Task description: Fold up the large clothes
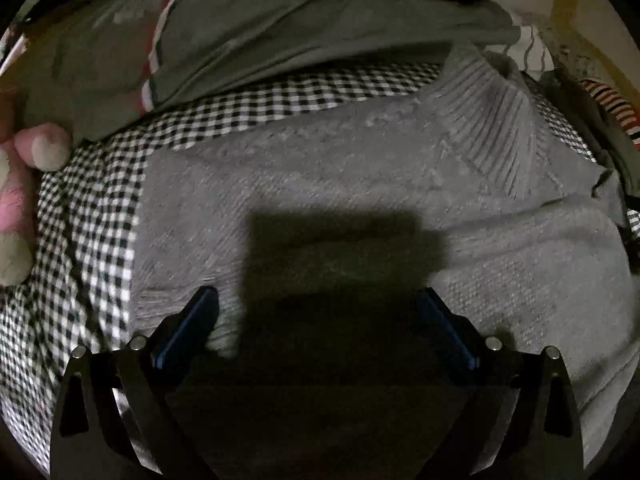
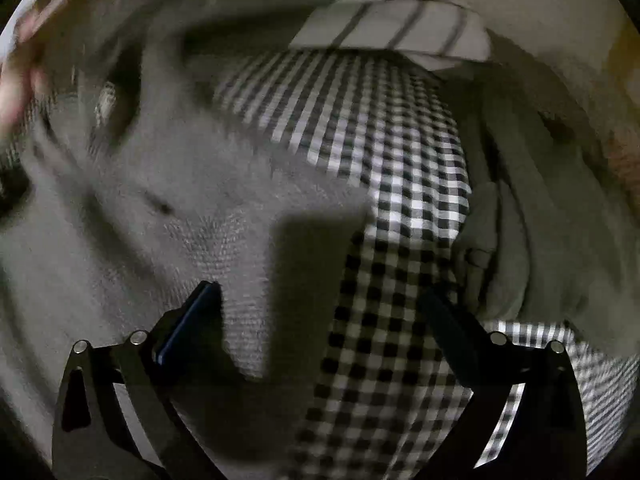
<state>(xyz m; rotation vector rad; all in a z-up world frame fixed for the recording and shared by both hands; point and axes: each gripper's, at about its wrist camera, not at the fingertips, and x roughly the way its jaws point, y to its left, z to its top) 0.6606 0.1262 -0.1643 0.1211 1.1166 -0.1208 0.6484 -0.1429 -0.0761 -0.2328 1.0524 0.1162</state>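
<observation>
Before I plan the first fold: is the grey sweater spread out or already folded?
Spread out, mostly: the grey sweater lies flat on the checked cloth, ribbed collar showing. Its sleeves can't be seen.

From my left wrist view, the sweater [image 1: 360, 184] runs out of frame at the lower right, and a dark shadow at lower centre hides its knit there. The checked cloth [image 1: 92, 220] is covered by the sweater across the centre and cut off at the lower left. A pink and pale item [image 1: 36, 148] at the left edge is cropped; I cannot identify it. A striped item [image 1: 612, 108] at the right edge is only partly visible.

In my right wrist view, the upper left is motion-blurred; a pinkish smear [image 2: 20, 80] there is unreadable. The striped fabric [image 2: 400, 24] at top is soft.
</observation>
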